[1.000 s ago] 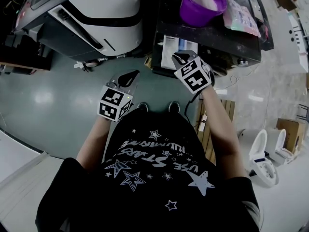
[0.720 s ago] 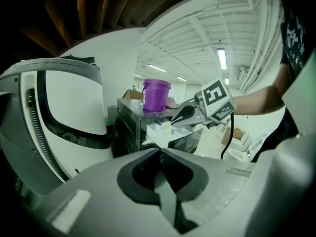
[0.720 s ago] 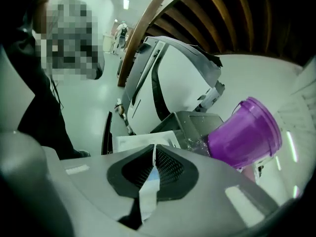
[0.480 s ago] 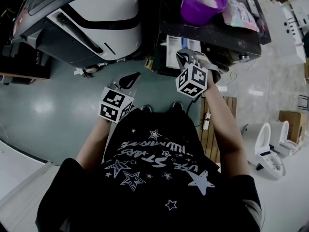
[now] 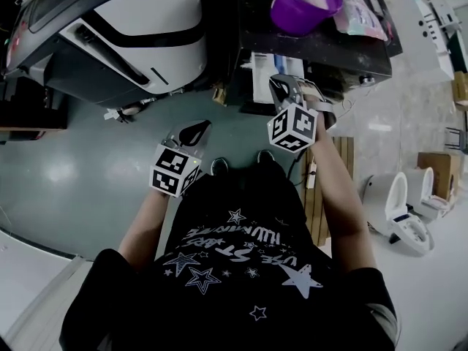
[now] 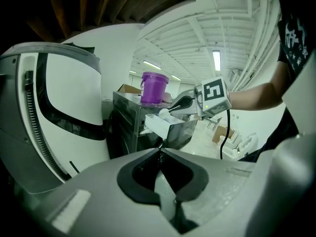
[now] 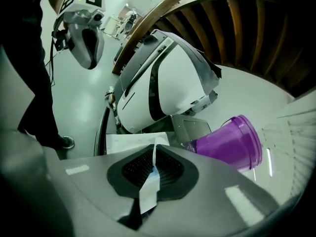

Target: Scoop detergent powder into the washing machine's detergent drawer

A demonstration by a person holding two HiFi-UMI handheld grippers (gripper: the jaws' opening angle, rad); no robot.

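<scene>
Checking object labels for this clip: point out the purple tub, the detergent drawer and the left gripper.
purple tub (image 5: 287,19): head view, its outer wall.
detergent drawer (image 6: 157,125): left gripper view, its white wall.
left gripper (image 6: 160,151): left gripper view, where its shut jaws meet.

It looked like a large industrial test hall, not a home: a washing machine stood free on a bare polished floor beside a wooden pallet, loose white toilets and a cardboard box, under ceiling strip lights.
</scene>
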